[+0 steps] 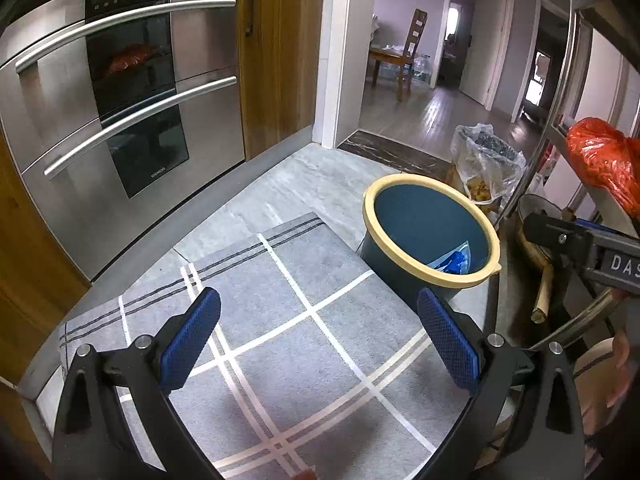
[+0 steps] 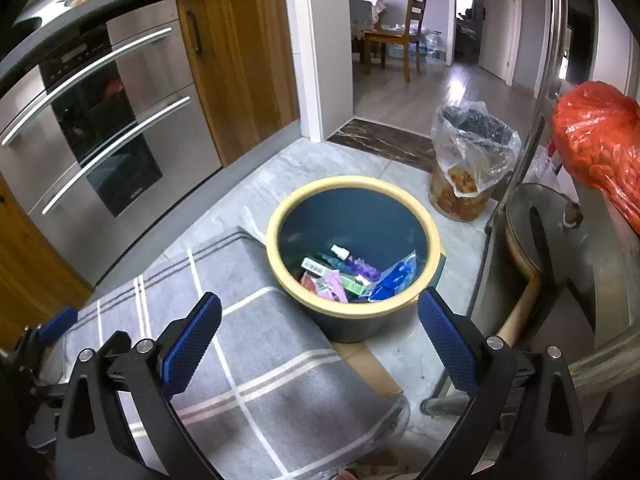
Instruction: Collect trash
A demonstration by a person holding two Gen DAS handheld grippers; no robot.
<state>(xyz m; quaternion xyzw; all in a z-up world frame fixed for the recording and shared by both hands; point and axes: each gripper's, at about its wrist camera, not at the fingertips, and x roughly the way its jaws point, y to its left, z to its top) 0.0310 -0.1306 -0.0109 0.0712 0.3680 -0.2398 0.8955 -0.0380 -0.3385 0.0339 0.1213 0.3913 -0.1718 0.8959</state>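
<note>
Hovering near the bin of trash, both grippers hold fingers apart and empty; next, find more trash

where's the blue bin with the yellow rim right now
The round blue bin with the yellow rim stands on the grey tile floor at the grey checked mat's far right corner, in front of the plastic-lined bin.

Your two wrist views both angle down at the kitchen floor; the right sits nearer the bin, and both share the rug.
</note>
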